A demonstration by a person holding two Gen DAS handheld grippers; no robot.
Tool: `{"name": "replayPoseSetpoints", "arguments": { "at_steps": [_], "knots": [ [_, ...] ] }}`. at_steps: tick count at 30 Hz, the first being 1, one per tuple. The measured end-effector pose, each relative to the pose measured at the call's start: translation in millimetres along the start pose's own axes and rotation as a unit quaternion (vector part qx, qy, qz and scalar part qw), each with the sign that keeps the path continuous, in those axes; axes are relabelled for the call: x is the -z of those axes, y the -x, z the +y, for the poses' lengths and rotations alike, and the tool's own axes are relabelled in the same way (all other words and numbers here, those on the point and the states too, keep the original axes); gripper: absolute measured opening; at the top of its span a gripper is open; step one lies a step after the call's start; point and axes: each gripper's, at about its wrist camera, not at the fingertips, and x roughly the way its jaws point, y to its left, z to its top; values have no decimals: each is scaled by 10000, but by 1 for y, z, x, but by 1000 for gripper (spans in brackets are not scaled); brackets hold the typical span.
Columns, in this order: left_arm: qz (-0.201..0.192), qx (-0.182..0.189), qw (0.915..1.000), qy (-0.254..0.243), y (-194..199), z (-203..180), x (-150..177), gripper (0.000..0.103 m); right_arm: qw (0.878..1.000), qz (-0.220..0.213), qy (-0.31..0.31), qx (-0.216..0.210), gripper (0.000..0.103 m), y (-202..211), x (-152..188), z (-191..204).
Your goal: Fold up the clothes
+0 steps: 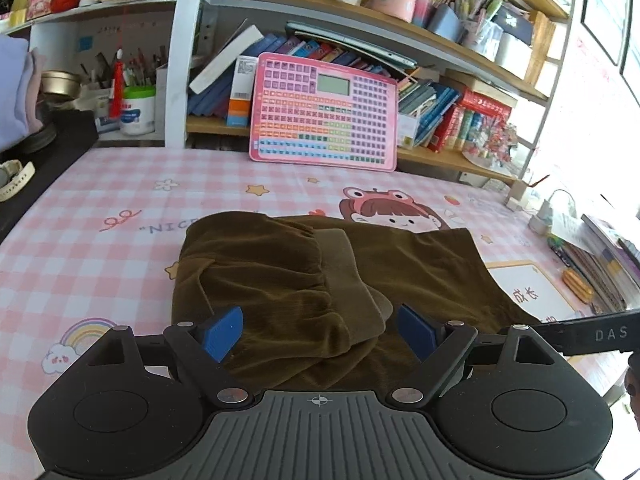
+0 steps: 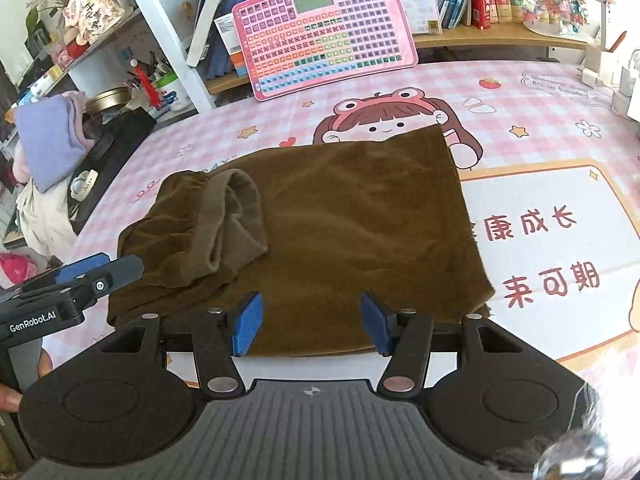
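A pink keyboard toy (image 2: 324,26) leans against the bookshelf (image 1: 400,32).

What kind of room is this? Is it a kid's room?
Probably a child's study room at home: a cartoon-girl desk mat, shelves crammed with books, and a pink learning keyboard behind the brown clothes being folded.

Bright daylight, overexposed on the right; fisheye-curved edges.
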Motion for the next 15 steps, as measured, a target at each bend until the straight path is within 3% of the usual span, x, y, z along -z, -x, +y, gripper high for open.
{"name": "replayPoseSetpoints", "arguments": {
  "at_steps": [10, 15],
  "knots": [
    [-127, -807, 9955, 472, -9, -42, 1, 87, 9946, 205, 840, -578, 53, -4, -25, -29],
    [-102, -1306, 9897, 571, -22, -90, 5, 88, 9899, 229, 1094, -877, 58, 3, -48, -72]
  ]
}}
